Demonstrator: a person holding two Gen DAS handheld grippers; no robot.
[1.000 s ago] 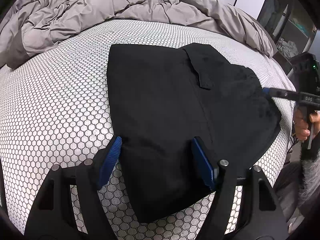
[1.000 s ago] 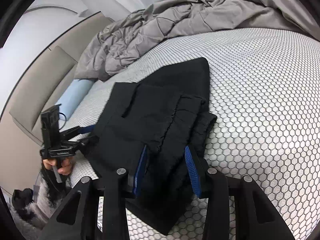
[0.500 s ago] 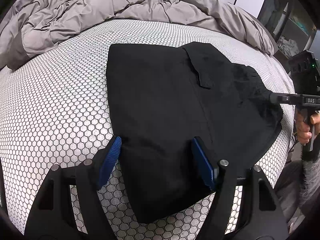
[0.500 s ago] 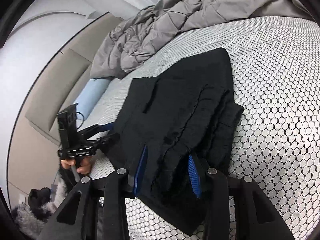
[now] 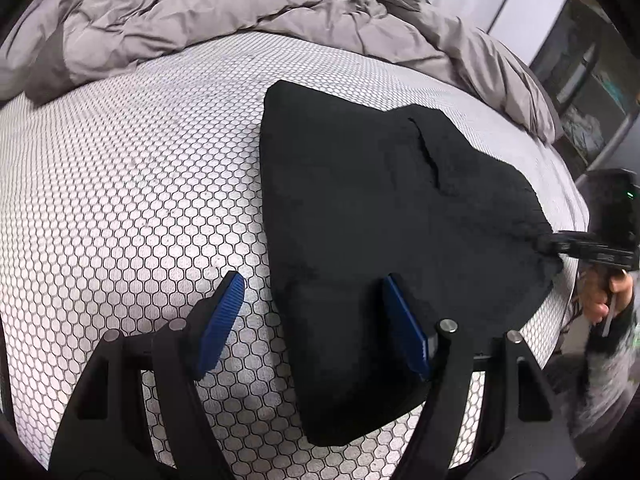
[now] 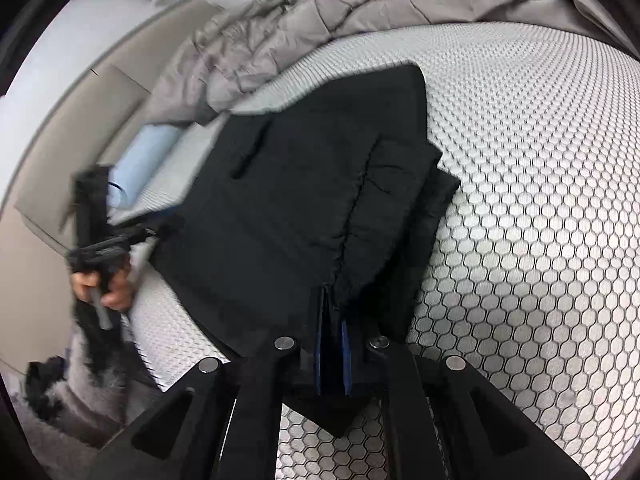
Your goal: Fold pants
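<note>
Fingers of the right gripper are pinched tight on the near hem of the black pants, which lie folded into a thick pad on the bed, while the left gripper hangs spread wide over their other end, gripping nothing. That cloth looks soft, limp and fairly light, likely to sag and slide apart unless taken by a layered edge or corner. No readable label or writing shows on the pants.
</note>
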